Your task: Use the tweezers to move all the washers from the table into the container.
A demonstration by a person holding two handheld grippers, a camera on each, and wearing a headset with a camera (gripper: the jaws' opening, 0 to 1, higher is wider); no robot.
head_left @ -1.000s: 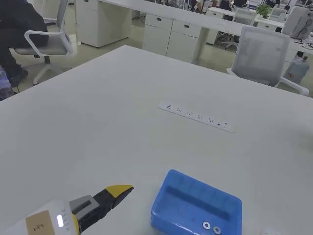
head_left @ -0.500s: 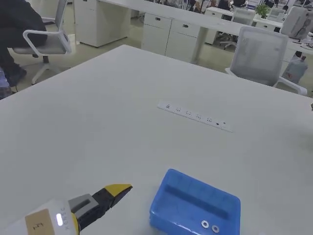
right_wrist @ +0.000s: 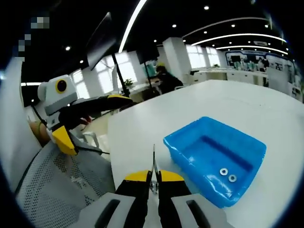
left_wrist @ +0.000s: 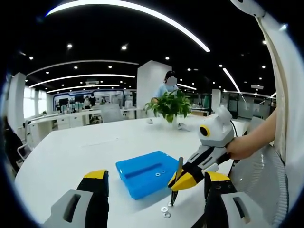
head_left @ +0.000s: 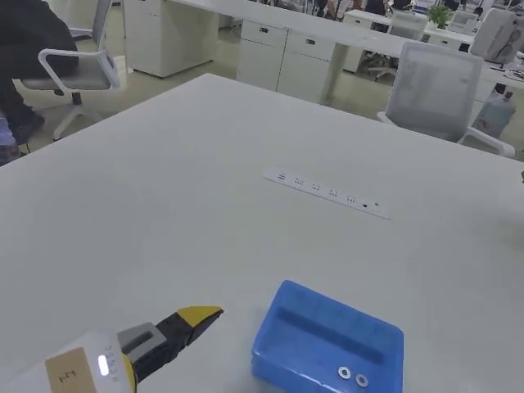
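With broad bare surface [head_left: 164, 229] beyond the blue container [head_left: 274, 327] holding two washers [head_left: 352, 377], the right tongs [right_wrist: 154, 175] clamp the tweezers [right_wrist: 154, 162] point-down over apparently two loose washers [left_wrist: 166, 212], and the left tongs [left_wrist: 156, 175] stand apart.

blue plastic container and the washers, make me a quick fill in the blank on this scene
The blue plastic container holds ___ small metal washers.
The right gripper is ___ on the thin metal tweezers.
The left gripper has its jaws ___.
Two loose washers lie ___ the container, on the white table.
Missing: two; shut; open; outside.
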